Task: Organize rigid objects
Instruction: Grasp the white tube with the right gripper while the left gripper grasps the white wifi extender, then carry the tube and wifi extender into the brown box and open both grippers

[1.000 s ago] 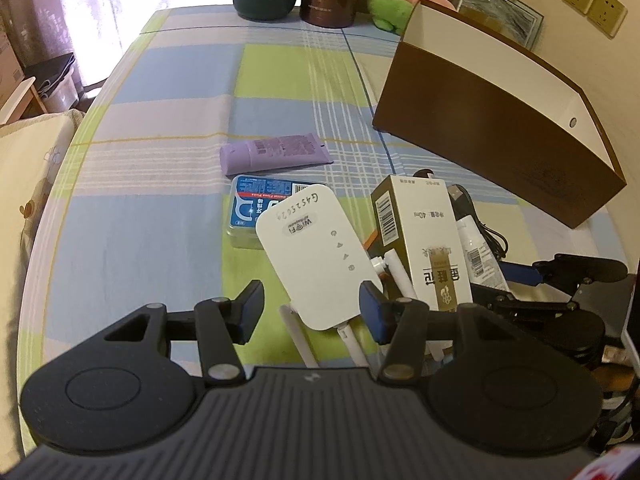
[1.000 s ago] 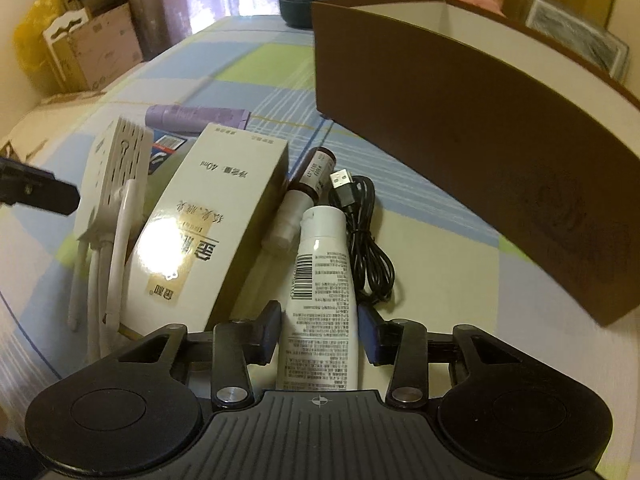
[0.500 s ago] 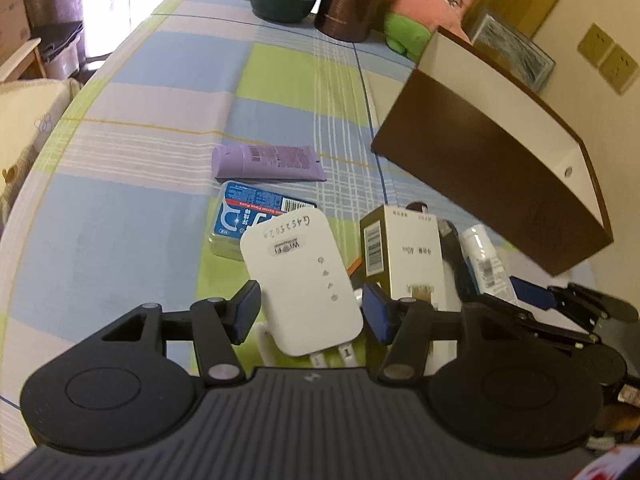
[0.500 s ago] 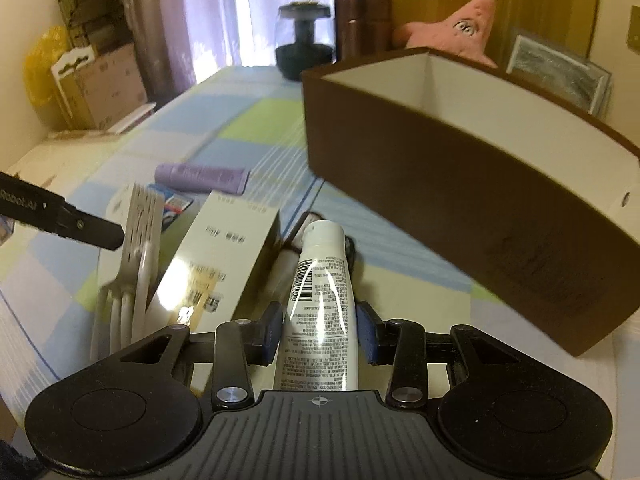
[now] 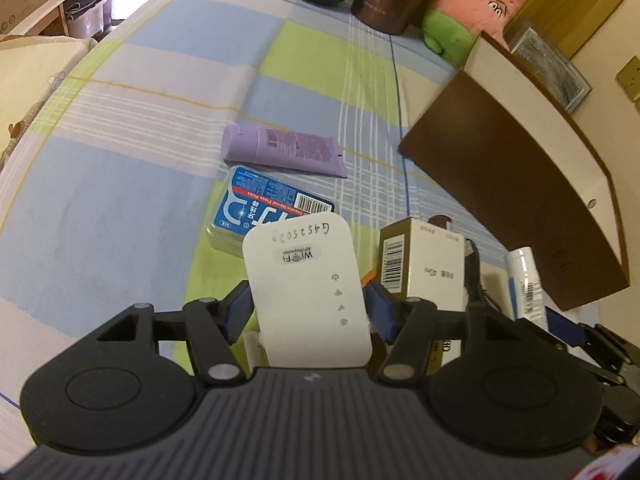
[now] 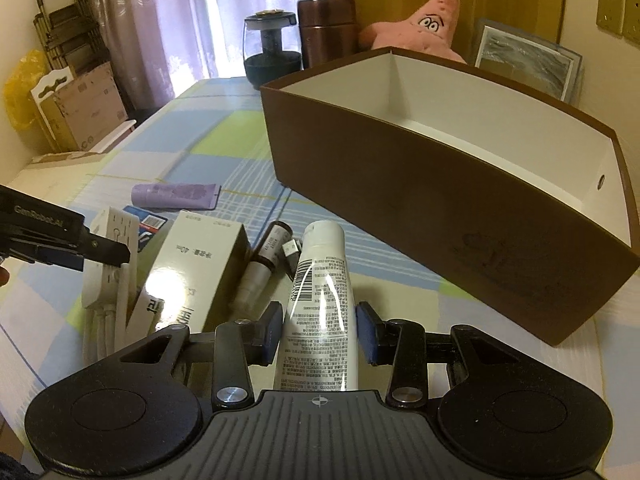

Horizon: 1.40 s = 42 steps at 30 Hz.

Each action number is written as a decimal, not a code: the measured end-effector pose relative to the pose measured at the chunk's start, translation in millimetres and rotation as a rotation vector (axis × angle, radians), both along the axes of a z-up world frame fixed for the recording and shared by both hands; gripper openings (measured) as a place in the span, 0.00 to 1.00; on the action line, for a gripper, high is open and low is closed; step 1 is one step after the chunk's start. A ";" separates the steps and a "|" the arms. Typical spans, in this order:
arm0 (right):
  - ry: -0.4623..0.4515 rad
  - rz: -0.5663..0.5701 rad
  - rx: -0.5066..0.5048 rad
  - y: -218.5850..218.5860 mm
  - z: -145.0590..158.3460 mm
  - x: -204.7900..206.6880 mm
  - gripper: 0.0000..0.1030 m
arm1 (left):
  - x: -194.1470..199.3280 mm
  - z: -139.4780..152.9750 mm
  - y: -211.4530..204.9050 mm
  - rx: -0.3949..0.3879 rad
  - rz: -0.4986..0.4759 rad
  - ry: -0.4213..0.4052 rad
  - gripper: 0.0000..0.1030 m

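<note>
My right gripper (image 6: 320, 330) clamps the white tube (image 6: 318, 304), long axis pointing toward the brown box (image 6: 440, 200) at upper right. My left gripper (image 5: 306, 306) has just been opening around the WiFi repeater (image 5: 308, 284); contact looks unclear.

A: Item count on the cloth?

B: Two tubes: one purple tube (image 5: 282, 148) far, one white tube (image 6: 320, 304) near. One WiFi repeater (image 5: 308, 284). One tall carton (image 6: 196, 264). One blue floss box (image 5: 260, 210). One small brown vial (image 6: 266, 256). One USB cable (image 6: 291, 248).

A: Containers?

B: One brown storage box (image 6: 440, 196) on the right.

A: Far end?

B: One brown canister (image 6: 328, 30), one dark jar (image 6: 272, 50), one pink starfish plush (image 6: 424, 26), one framed picture (image 6: 528, 66).
</note>
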State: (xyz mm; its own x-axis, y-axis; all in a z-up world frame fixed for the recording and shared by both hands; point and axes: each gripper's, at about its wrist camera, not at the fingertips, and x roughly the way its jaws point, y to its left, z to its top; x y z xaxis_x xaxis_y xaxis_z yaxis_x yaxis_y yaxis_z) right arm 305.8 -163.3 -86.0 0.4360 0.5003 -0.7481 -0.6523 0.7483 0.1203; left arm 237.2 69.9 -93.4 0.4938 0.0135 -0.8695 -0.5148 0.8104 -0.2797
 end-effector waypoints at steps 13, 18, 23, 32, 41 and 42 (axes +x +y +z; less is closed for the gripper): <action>-0.003 -0.053 0.022 -14.5 7.6 1.1 0.36 | 6.2 13.0 -22.6 0.137 -0.171 0.014 0.50; -0.014 -0.067 0.047 -19.5 16.8 2.2 0.36 | 9.2 33.4 -28.9 0.197 -0.234 -0.016 0.50; -0.027 -0.081 0.071 -22.6 27.6 3.6 0.36 | 17.5 55.2 -33.4 0.231 -0.277 -0.057 0.50; -0.072 -0.127 0.104 -29.7 53.5 15.5 0.36 | 54.0 94.9 -50.3 0.277 -0.381 -0.148 0.50; -0.126 -0.227 0.152 -42.1 82.8 54.3 0.36 | 124.3 138.4 -70.4 0.335 -0.508 -0.257 0.50; -0.133 -0.239 0.161 -43.8 86.6 60.3 0.36 | 132.9 142.4 -72.9 0.342 -0.519 -0.268 0.50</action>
